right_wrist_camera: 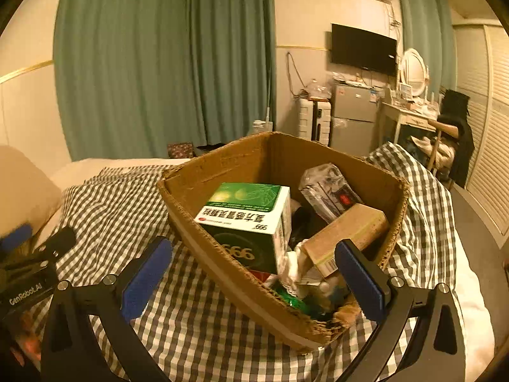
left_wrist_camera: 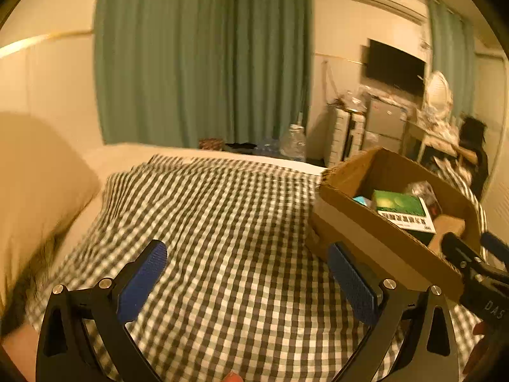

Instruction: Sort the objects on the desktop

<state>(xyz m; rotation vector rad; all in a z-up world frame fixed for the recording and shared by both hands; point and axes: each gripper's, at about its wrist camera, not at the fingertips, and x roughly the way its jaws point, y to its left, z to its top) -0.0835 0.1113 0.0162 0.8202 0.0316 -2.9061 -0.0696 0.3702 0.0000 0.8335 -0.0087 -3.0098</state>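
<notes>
Cardboard box (right_wrist_camera: 229,165) rests on checked blanket (left_wrist_camera: 222,222) before green curtains (left_wrist_camera: 203,57).

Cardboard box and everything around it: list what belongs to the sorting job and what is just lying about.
Job:
cardboard box
green and white medicine box
brown carton
clear plastic packet

Lying about:
checked blanket
water bottle
green curtain
television
small fridge

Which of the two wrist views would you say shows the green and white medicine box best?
The right wrist view: the medicine box sits near centre in the cardboard box, top and front faces readable. The left wrist view shows it small, near the right edge, top only, partly hidden by the carton wall.
</notes>
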